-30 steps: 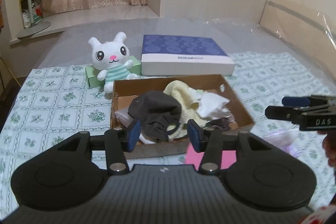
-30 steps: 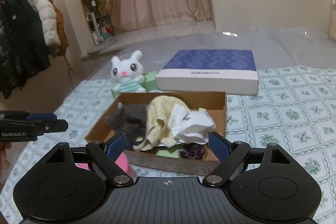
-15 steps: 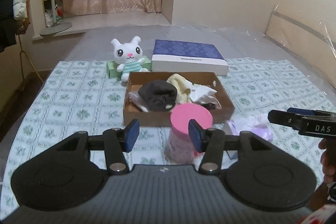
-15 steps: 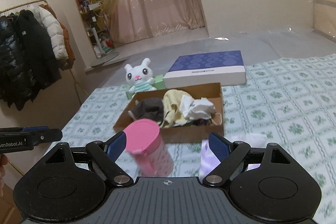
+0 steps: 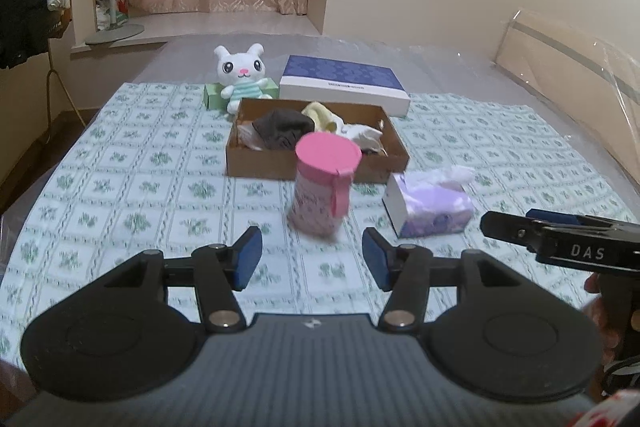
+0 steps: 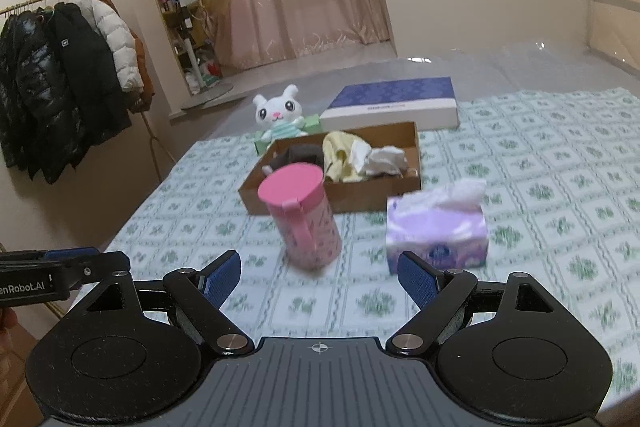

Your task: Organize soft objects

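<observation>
Two hand-held grippers, left hand-held gripper (image 5: 312,259) opening (empty), right hand-held gripper (image 6: 319,277) spread, cardboard box (image 5: 280,163) of soft things well ahead

Bed (image 5: 132,163) with a green-and-white floral patterned cover, clear plastic sheeting over the far part. Directly on it: open cardboard box (image 5: 256,163) of soft cloth items mid-bed; pink lidded canister (image 5: 322,195) upright just in front of the box; purple tissue pack (image 5: 430,205) beside the canister; flat blue-and-white box (image 5: 340,83) behind the cardboard box; small green box (image 5: 211,95) at far left, white plush bunny (image 5: 242,73) against it.
</observation>
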`<state>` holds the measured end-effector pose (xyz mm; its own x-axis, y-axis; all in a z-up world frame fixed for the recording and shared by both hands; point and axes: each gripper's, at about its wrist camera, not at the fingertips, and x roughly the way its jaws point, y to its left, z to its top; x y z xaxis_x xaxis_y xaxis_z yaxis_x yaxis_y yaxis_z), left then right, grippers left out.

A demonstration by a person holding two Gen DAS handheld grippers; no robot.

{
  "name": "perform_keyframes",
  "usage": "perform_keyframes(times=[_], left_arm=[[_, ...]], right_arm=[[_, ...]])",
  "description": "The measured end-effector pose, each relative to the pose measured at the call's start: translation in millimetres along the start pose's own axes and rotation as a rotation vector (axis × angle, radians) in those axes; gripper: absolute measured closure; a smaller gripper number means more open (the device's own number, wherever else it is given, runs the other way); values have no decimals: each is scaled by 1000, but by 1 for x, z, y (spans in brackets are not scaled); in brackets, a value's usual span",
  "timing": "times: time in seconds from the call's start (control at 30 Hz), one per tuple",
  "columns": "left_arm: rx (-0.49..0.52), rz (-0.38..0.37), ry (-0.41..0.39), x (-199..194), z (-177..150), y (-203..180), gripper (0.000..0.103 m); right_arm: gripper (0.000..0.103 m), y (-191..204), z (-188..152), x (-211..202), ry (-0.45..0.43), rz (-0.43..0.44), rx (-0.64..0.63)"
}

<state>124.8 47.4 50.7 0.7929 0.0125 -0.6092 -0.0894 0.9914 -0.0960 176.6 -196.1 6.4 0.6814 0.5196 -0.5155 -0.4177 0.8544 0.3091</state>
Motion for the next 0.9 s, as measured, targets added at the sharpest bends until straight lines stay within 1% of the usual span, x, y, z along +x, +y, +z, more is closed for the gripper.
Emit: perform_keyframes(times=[0.23, 0.57, 0.67, 0.9], left_arm=[[2, -17, 17, -20, -35, -14, 50], [28, -6, 20, -42, -80, -32, 50], [40, 10, 21, -48, -93, -39, 50], [40, 9, 23, -60, -114, -50, 50]], right_arm=[[18, 7, -30, -22, 20, -1, -6], [18, 9, -75, -51, 25, -25, -41], [18, 7, -85, -60, 28, -25, -40], [18, 6, -98, -72, 32, -14, -51]])
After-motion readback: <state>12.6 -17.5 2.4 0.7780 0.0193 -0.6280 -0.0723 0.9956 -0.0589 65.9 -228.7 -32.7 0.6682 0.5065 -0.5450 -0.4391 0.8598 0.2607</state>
